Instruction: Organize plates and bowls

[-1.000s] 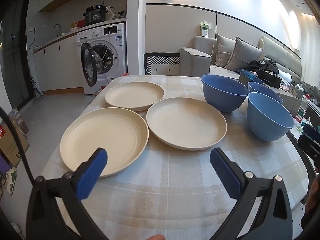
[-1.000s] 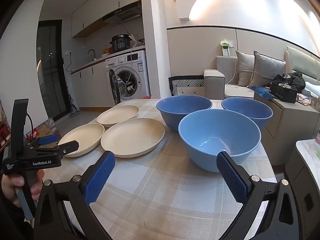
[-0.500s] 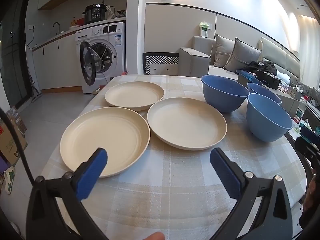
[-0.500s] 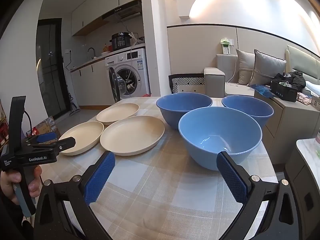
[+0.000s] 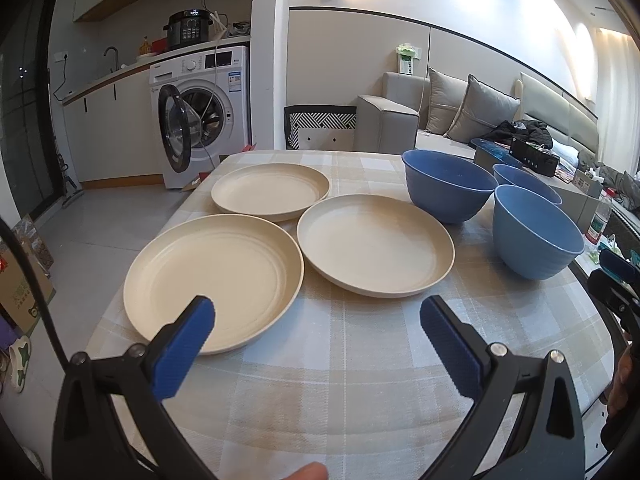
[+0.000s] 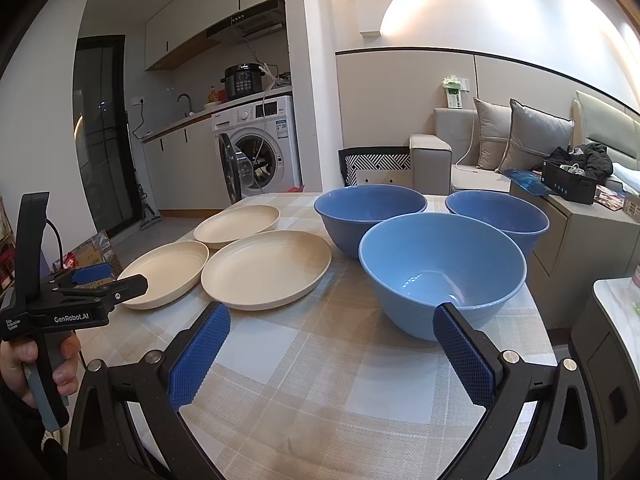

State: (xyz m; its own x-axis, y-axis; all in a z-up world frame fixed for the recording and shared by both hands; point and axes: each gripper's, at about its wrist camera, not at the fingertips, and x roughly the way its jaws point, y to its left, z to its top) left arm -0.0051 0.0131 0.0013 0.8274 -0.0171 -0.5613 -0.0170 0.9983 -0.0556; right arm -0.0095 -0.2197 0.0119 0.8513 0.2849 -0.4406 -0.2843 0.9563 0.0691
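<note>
Nothing grabbed yet: left tongs (image 5: 316, 344) & right tongs (image 6: 332, 356) both spread wide, empty. Three round cream plates (image 5: 212, 280) + three blue bowls (image 6: 442, 268) sit separate on the checked-cloth desk (image 5: 340, 380). Next imo: pinch a rim, start stacking.

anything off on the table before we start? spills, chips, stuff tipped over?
Nothing stands out. Three cream plates, e.g. the nearest, lie flat and unstacked; three blue bowls, e.g. the nearest, stand upright and look empty. No spill shows on the checked tablecloth. Left gripper and right gripper are open, holding nothing.

Left gripper (image 5: 316, 334); right gripper (image 6: 330, 338); jaws wide
</note>
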